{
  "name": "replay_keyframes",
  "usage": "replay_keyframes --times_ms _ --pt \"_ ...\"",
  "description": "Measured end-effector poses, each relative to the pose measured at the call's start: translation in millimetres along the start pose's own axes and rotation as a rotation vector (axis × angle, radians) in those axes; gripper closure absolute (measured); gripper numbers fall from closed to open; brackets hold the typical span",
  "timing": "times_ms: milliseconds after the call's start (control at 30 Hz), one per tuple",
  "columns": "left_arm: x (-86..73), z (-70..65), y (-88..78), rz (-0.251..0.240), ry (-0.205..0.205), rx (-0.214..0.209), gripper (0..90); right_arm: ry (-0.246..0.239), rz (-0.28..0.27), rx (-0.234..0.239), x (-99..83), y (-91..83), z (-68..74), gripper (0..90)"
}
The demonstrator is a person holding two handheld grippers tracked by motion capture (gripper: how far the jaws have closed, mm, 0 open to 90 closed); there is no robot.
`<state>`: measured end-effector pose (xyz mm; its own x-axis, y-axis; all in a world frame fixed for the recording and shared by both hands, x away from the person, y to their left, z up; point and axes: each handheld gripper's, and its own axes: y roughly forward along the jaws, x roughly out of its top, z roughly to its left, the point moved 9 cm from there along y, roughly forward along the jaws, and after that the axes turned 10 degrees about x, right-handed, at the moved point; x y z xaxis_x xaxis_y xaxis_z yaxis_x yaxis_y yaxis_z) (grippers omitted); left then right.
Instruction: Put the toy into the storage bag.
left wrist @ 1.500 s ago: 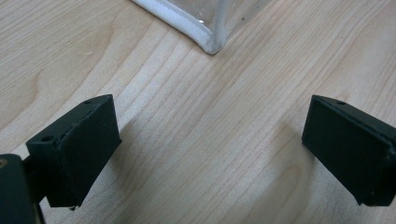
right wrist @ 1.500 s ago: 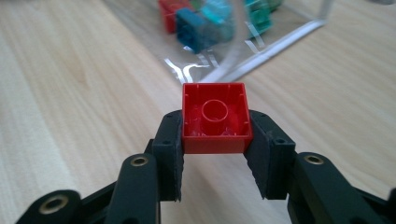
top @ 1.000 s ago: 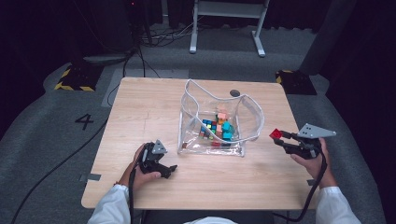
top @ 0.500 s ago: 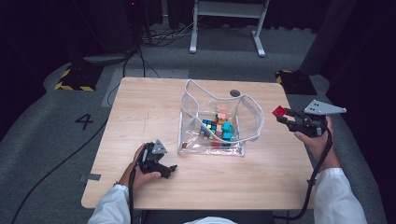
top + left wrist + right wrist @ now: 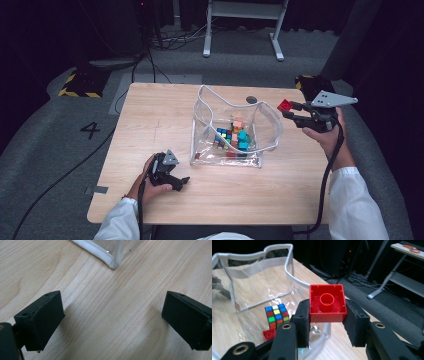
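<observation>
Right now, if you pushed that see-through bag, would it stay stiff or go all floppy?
Probably floppy: the clear bag's white rim wavers and sags in the high view, and its wall crinkles in the right gripper view. It may slide rather than tip, since the puzzle cube and other blocks weigh down its flat bottom. A push high up would likely just dent it.

A red building brick (image 5: 327,303) is clamped between the two black jaws of the right gripper (image 5: 327,320), its hollow underside with one round tube turned toward the camera. Behind and below it a clear plastic bag (image 5: 249,272) with a white rim is seen standing open on the wooden table (image 5: 302,272). Inside the bag a colourful puzzle cube (image 5: 276,315) and a second red brick (image 5: 269,334) are seen.
</observation>
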<state>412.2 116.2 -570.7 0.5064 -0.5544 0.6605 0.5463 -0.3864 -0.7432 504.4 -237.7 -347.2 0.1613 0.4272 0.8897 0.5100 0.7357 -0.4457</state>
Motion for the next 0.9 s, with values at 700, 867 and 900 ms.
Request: replay_keyframes --times_ms 700,867,900 --pt "0.0 0.2 0.0 0.0 0.003 0.0 4.1 -0.085 0.096 0.186 17.6 77.3 43.4 59.4" --pt "0.0 0.3 0.0 0.0 0.003 0.002 4.1 -0.101 0.145 0.224 12.7 86.7 48.8 59.4" --pt "0.0 -0.1 0.0 0.0 0.001 -0.001 4.1 -0.109 0.159 0.23 11.3 88.4 49.9 59.4"
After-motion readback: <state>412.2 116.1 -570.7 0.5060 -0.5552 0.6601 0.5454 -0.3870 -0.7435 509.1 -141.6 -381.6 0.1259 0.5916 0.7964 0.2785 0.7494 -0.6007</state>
